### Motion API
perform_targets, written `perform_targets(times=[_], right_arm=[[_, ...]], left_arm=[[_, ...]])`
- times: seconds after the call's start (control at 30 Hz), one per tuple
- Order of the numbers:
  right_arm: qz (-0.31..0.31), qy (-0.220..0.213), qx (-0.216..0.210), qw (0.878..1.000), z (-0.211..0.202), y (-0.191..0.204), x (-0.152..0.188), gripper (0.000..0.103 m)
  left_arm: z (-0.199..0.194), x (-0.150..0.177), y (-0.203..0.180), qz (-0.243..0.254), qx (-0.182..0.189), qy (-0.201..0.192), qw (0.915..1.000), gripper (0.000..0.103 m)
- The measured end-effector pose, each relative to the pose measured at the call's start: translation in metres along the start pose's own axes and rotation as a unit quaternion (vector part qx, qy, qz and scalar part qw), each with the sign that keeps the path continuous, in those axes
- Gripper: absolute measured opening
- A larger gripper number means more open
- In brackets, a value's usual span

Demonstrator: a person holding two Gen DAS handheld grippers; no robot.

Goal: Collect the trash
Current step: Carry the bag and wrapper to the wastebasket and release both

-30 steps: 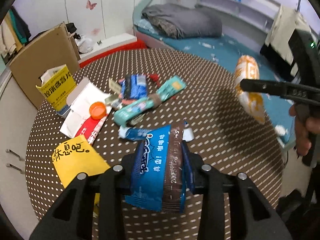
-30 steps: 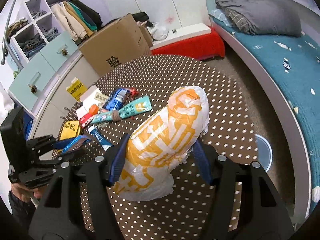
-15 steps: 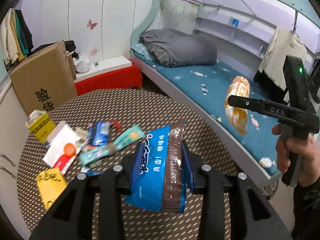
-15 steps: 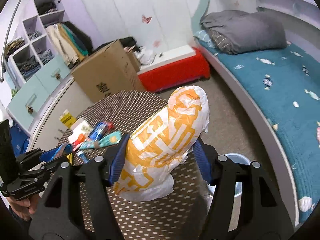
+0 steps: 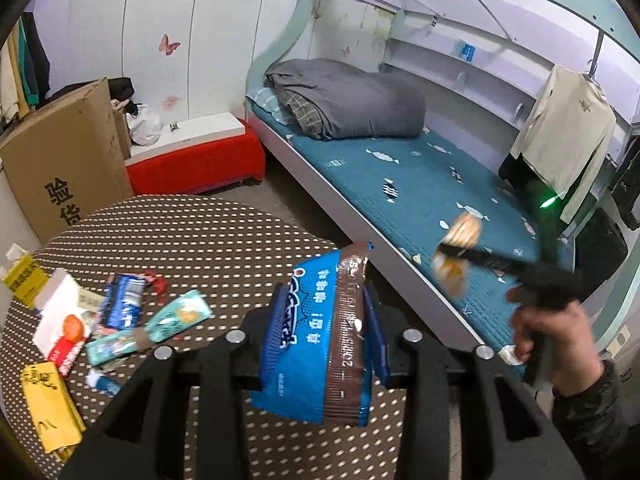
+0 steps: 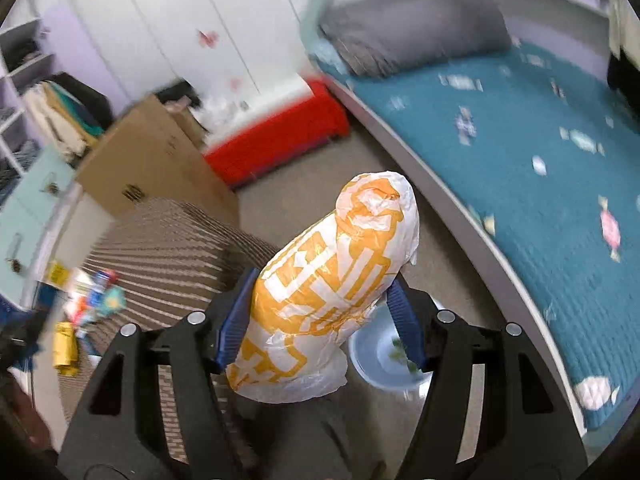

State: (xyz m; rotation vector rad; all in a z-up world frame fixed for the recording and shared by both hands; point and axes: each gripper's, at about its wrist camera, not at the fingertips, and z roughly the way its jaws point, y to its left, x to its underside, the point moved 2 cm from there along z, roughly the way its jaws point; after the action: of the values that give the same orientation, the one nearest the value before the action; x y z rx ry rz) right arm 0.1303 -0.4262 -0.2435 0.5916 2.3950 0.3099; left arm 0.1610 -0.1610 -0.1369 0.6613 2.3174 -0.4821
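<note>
Left wrist view: your left gripper (image 5: 326,322) pinches one blue snack wrapper (image 5: 316,338), upright between the pads, held above the near edge of the dotted round table (image 5: 208,240).
Right wrist view: your right gripper (image 6: 322,320) clamps one orange-and-white plastic bag (image 6: 332,284), bulging up past the pads, held over the floor beside the table's edge.
Count on the table: two yellow items, a packet (image 5: 48,404) at the near left and a box (image 5: 22,276) farther back; one orange cap (image 5: 74,326) on a white and red carton (image 5: 56,320); one blue packet (image 5: 122,300); one teal wrapper (image 5: 150,330); one small blue scrap (image 5: 106,384).
Change: a second ago both grippers hung over the table; now the right one has swung off it towards the bed (image 5: 400,176), blurring its view, and the left one has drifted to the table's edge. Both grips are unchanged.
Container: one pale blue bin (image 6: 384,356) on the floor just below the bag, with a few green scraps inside.
Other container: one cardboard box (image 5: 64,160) beside the table; contents hidden.
</note>
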Motion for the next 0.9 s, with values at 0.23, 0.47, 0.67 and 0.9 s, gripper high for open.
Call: perform_targets(times=[0.23,0.47,0.67,0.9], right_arm=[[0.05,0.087,0.015,0.995,0.093,-0.051,0.024,0.069],[0.126,0.093,0.02,0.987,0.109,-0.101,0.037,0.089],[0.153,0.037,0.009,0.988,0.057,-0.122,0.027,0.092],[0.154,-0.018,0.003,0.988,0.006,-0.13,0.013,0.093]], left_arm=[[0.038,-0.008,-0.024,0.01,0.004,0.023,0.9997,0.036],[0.09,-0.017,-0.059,0.031,0.019,0.058,0.9977,0.036],[0.149,-0.017,-0.099,0.053,0.038,0.099,0.993,0.037],[0.203,-0.014,-0.122,0.062,0.053,0.146,0.9858,0.047]])
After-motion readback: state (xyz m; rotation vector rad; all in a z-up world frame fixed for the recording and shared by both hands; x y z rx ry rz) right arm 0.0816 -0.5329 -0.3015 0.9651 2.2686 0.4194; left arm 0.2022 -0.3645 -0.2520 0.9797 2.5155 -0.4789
